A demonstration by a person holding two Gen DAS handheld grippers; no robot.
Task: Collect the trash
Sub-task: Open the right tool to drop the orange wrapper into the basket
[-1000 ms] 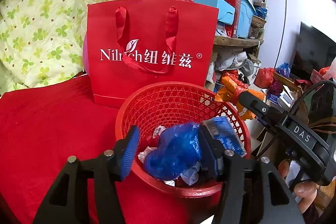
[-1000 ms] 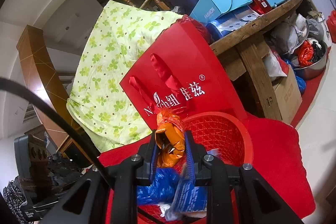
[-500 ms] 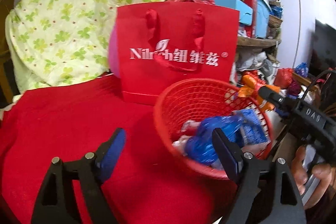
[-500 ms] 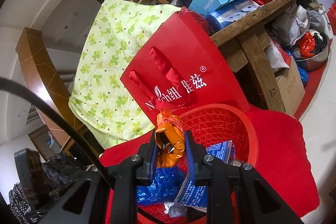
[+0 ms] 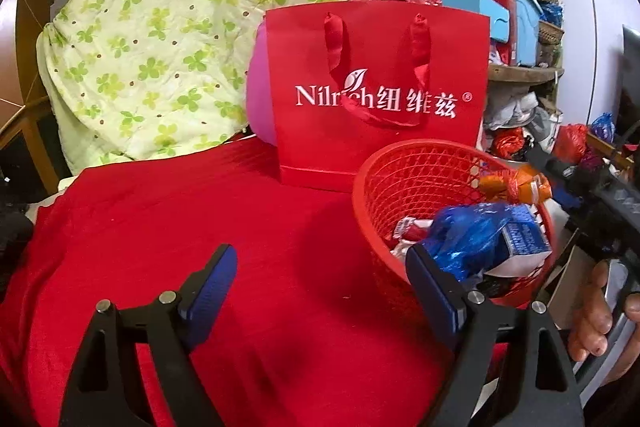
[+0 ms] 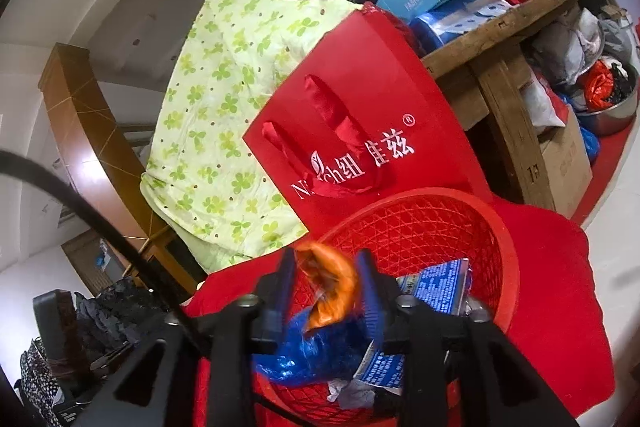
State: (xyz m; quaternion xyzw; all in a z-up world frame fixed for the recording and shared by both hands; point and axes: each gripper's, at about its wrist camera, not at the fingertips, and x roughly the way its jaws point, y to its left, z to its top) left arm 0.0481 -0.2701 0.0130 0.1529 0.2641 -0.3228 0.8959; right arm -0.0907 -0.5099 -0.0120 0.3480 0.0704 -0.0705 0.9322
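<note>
A red mesh basket [image 5: 360, 187] [image 6: 508, 247] stands on a red cloth [image 5: 200, 207], holding a crumpled blue plastic bag [image 5: 464, 235] [image 6: 320, 351], a blue printed carton [image 5: 520, 235] [image 6: 440, 279] and other scraps. My right gripper [image 6: 326, 259] hovers over the basket's near rim. Its jaws are opening, and a blurred orange wrapper [image 6: 332, 287] [image 5: 516, 185] hangs loose between them above the blue bag. My left gripper [image 5: 320, 255] stands open with nothing in it, over the cloth to the left of the basket.
A red paper gift bag [image 5: 380, 67] [image 6: 360, 99] stands upright right behind the basket. A green-flowered quilt [image 5: 160, 47] is piled at the back left. Cluttered wooden shelves [image 6: 500, 39] with boxes fill the right side. A person's hand [image 5: 592, 315] holds the right gripper.
My left gripper let go of the blue bag into the basket, widened and drew away to the left. My right gripper's jaws parted from the orange wrapper, which now sags between them.
</note>
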